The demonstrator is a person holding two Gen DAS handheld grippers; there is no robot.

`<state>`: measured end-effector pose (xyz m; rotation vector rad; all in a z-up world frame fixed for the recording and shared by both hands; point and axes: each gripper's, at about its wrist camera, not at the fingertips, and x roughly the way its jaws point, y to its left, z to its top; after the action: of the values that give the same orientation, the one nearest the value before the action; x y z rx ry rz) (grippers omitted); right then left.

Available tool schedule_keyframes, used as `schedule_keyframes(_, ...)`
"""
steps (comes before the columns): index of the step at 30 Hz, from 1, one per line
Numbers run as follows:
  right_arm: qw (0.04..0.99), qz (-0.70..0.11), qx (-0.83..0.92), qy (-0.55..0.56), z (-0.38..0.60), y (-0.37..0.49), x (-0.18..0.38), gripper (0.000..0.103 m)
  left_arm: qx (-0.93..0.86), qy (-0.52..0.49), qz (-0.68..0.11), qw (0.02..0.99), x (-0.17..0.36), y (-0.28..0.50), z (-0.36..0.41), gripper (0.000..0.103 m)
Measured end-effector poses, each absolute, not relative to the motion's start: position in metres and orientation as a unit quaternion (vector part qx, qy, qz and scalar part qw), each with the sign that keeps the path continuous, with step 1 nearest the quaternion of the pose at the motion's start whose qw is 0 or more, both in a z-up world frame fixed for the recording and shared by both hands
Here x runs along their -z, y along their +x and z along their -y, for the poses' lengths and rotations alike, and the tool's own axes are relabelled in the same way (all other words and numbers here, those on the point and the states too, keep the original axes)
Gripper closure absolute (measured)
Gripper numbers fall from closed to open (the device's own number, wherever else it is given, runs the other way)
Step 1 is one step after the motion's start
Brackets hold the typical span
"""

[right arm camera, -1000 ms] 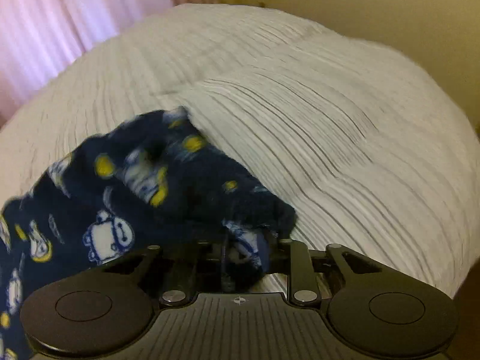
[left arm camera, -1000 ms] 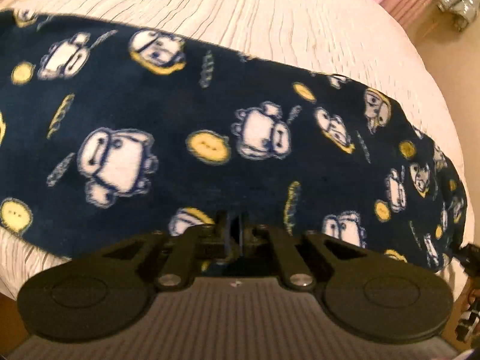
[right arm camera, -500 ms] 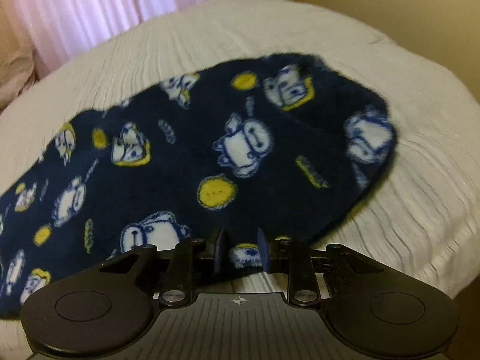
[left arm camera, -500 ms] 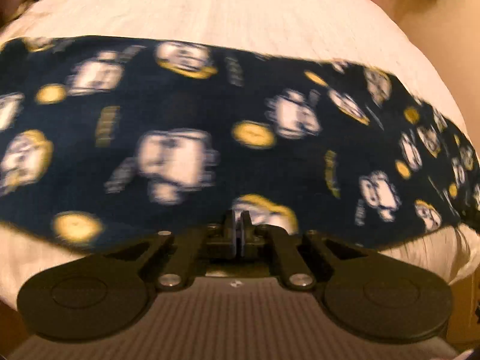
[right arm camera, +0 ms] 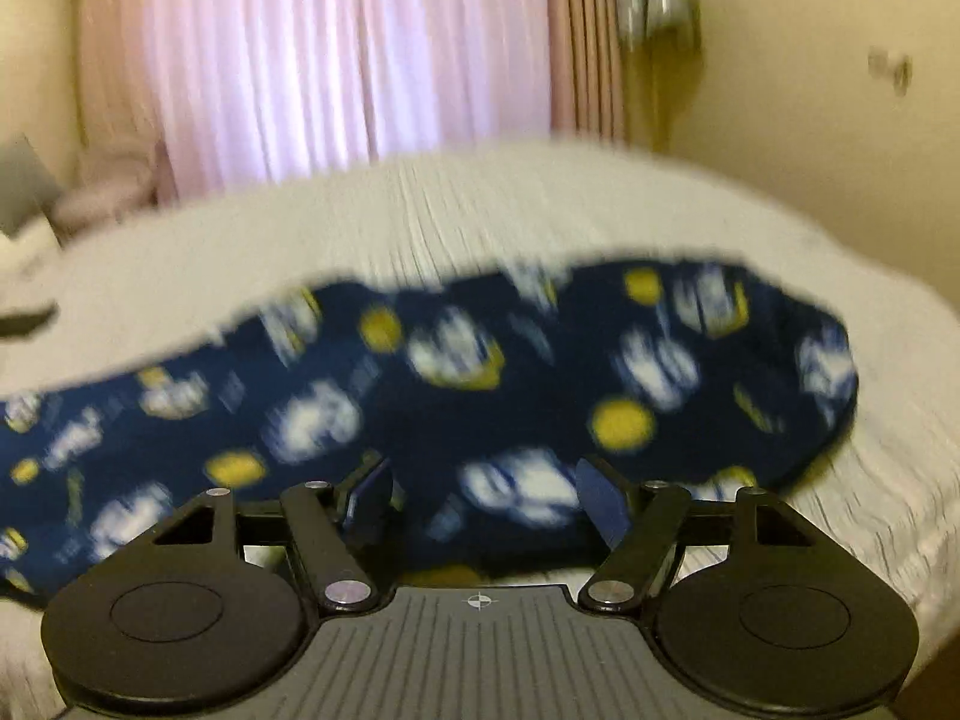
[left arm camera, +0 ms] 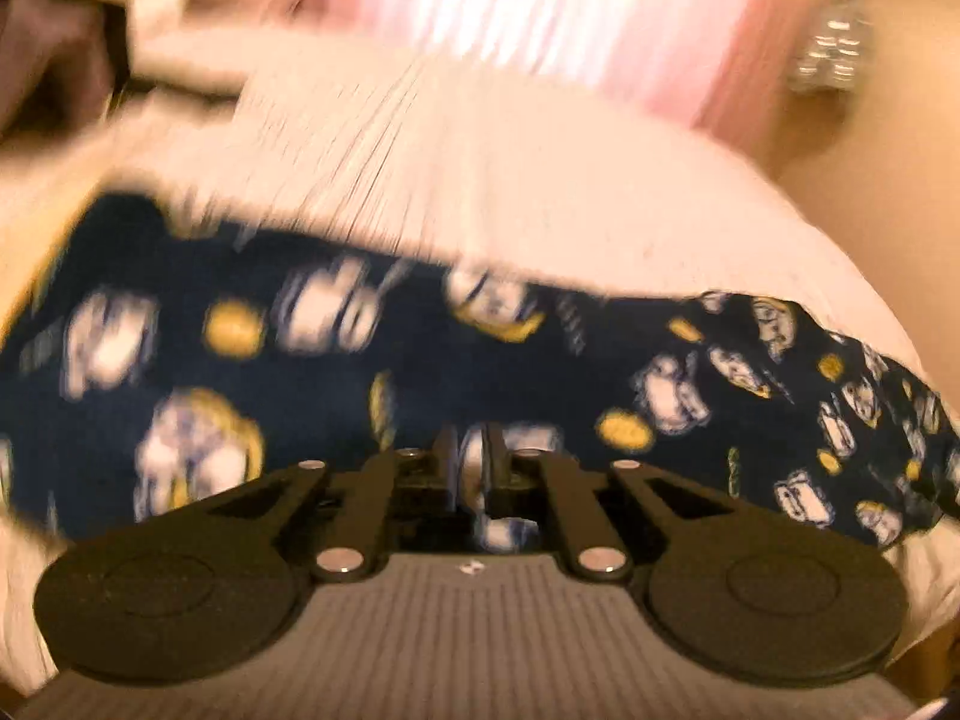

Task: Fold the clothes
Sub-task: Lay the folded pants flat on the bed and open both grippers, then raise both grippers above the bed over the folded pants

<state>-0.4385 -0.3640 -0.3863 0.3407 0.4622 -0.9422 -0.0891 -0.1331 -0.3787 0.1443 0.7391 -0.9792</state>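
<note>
A navy fleece garment point(left arm camera: 480, 360) printed with white cartoon figures and yellow discs lies as a long flat band across the white bed cover point(left arm camera: 480, 180). My left gripper point(left arm camera: 471, 456) sits at the band's near edge, its fingers almost together with a fold of the fleece pinched between them. In the right wrist view the same garment point(right arm camera: 480, 408) stretches from the left edge to a rounded end at the right. There my right gripper point(right arm camera: 489, 498) stands wide open over the near edge, holding nothing. Both views are motion-blurred.
The ribbed white bed cover point(right arm camera: 480, 210) extends beyond the garment. A pink curtain point(right arm camera: 330, 60) hangs behind the bed, with a beige wall point(right arm camera: 810, 150) to its right. Blurred bedding point(left arm camera: 168, 60) is piled at the far left. A silvery object point(left arm camera: 831, 60) hangs at the upper right.
My right gripper has opened wide and let go of the garment's edge. The folded-over end now lies flat on the bed. Both views have tilted up, and the left gripper stays pinched.
</note>
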Motion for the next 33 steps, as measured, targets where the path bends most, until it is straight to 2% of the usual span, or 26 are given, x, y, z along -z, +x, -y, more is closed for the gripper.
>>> schedule_keyframes(5, 0.864, -0.237, 0.434, 0.099, 0.335, -0.423, 0.421, 0.031, 0.457, 0.062, -0.34, 0.819, 0.414, -0.085, 0.118, 0.097)
schedule_keyframes(9, 0.862, -0.209, 0.451, 0.097, 0.314, -0.431, 0.416, 0.031, 0.455, 0.06, -0.315, 0.831, 0.414, -0.096, 0.09, 0.097)
schedule_keyframes(13, 0.852, -0.208, 0.456, 0.149, 0.283, -0.437, 0.389, 0.031, 0.429, 0.095, -0.337, 0.832, 0.393, -0.115, 0.074, 0.097)
schedule_keyframes(18, 0.845, -0.192, 0.464, 0.183, 0.236, -0.444, 0.358, 0.03, 0.426, 0.125, -0.314, 0.839, 0.364, -0.148, 0.054, 0.084)
schedule_keyframes(20, 0.833, -0.202, 0.475, 0.196, 0.221, -0.444, 0.351, 0.03, 0.421, 0.124, -0.311, 0.843, 0.354, -0.159, 0.041, 0.076)
schedule_keyframes(27, 0.823, -0.23, 0.479, 0.202, 0.173, -0.45, 0.329, 0.03, 0.401, 0.114, -0.306, 0.856, 0.325, -0.191, -0.002, 0.062)
schedule_keyframes(31, 0.814, -0.235, 0.49, 0.202, 0.156, -0.457, 0.317, 0.03, 0.391, 0.121, -0.291, 0.865, 0.313, -0.209, -0.019, 0.044)
schedule_keyframes(33, 0.817, -0.226, 0.491, 0.2, 0.148, -0.462, 0.312, 0.03, 0.392, 0.125, -0.285, 0.866, 0.31, -0.217, -0.025, 0.044)
